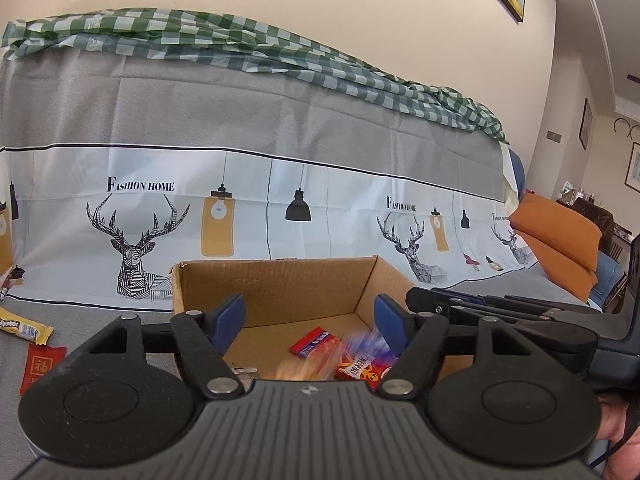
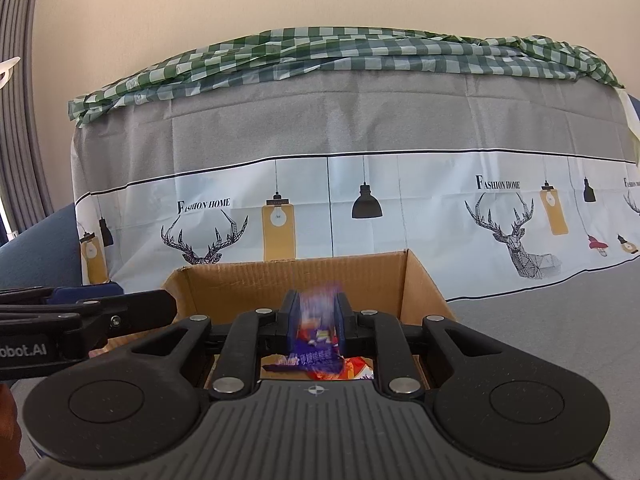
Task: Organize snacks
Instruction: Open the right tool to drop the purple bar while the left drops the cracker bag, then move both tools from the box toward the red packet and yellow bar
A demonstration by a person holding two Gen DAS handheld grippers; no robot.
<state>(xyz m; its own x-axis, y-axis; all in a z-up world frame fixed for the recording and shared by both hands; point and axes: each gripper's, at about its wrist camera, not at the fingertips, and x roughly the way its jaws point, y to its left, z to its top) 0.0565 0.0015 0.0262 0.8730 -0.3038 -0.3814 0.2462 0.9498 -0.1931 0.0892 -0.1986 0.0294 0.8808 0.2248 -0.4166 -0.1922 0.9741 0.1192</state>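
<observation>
Over the open cardboard box (image 2: 304,280), both grippers are held side by side. The right gripper (image 2: 316,320) is closed on a purple snack packet (image 2: 310,354), whose upper part is pinched between the blue pads while the rest hangs down, blurred, above the box. The left gripper (image 1: 308,320) stands wide apart with nothing between its pads; under it a blurred packet (image 1: 352,354) is seen, and whether it is falling or lying cannot be told.

The packets are judged to be light, thin and soft, with a smooth, slippery film. A grip on the flat sealed edge is advised, since the middle may be crushed and the contents broken. Little force should be needed.

From the left wrist view, things outside the box are shown: a yellow bar (image 1: 24,326) and a red sachet (image 1: 42,364) on the grey cloth (image 1: 100,320), still not put away, and a red packet (image 1: 314,340) on the box floor. From the right wrist view, the grip itself is shown, which the left view hides.
</observation>
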